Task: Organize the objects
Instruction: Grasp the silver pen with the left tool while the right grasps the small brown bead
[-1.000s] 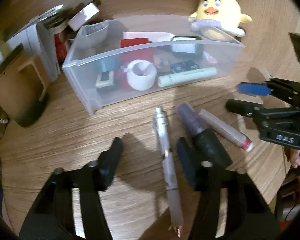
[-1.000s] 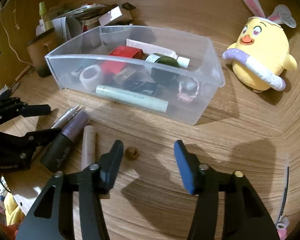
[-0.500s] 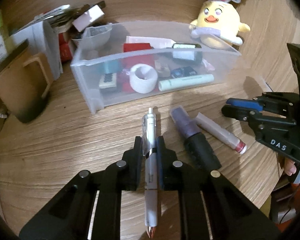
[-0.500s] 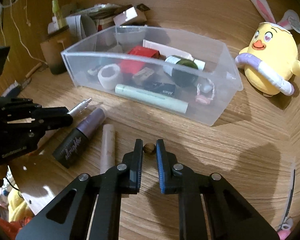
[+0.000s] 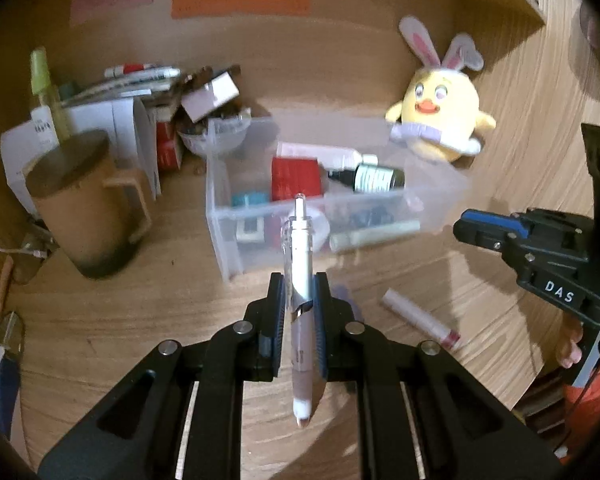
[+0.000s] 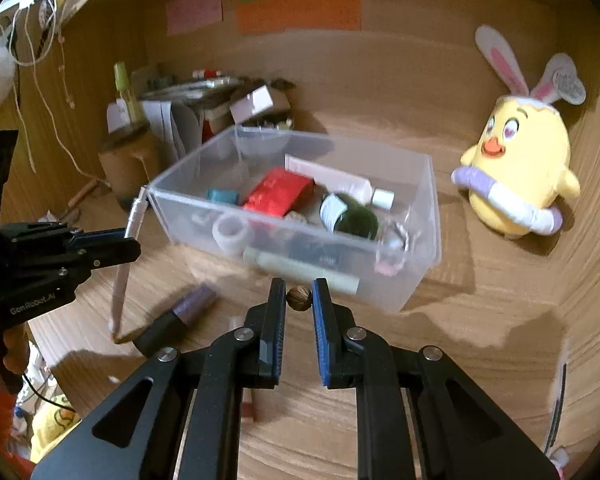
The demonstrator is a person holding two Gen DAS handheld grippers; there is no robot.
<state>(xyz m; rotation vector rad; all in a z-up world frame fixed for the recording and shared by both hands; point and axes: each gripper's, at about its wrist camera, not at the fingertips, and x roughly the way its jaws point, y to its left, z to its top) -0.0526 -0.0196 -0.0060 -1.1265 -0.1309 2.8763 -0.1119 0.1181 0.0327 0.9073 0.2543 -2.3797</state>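
My left gripper (image 5: 299, 292) is shut on a white and clear pen (image 5: 299, 264) and holds it above the wooden desk, in front of the clear plastic bin (image 5: 236, 248). The pen also shows in the right wrist view (image 6: 129, 240), held by the left gripper (image 6: 120, 246). My right gripper (image 6: 299, 298) is shut on a small brown nut-like ball (image 6: 299, 298), lifted in front of the bin (image 6: 420, 272). The right gripper shows in the left wrist view (image 5: 466, 226). A dark mascara tube (image 6: 176, 318) and a pink lip tube (image 5: 420, 320) lie on the desk.
The bin holds a red box (image 6: 278, 192), a dark green bottle (image 6: 350, 214), a tape roll (image 6: 232, 234) and other small items. A yellow chick plush (image 6: 516, 184) stands right of it. A brown mug (image 5: 84, 204) and stacked boxes (image 5: 112, 120) stand at the left.
Both grippers closed, the left on the pen and the right on the small brown ball, and have lifted them off the desk toward the bin.
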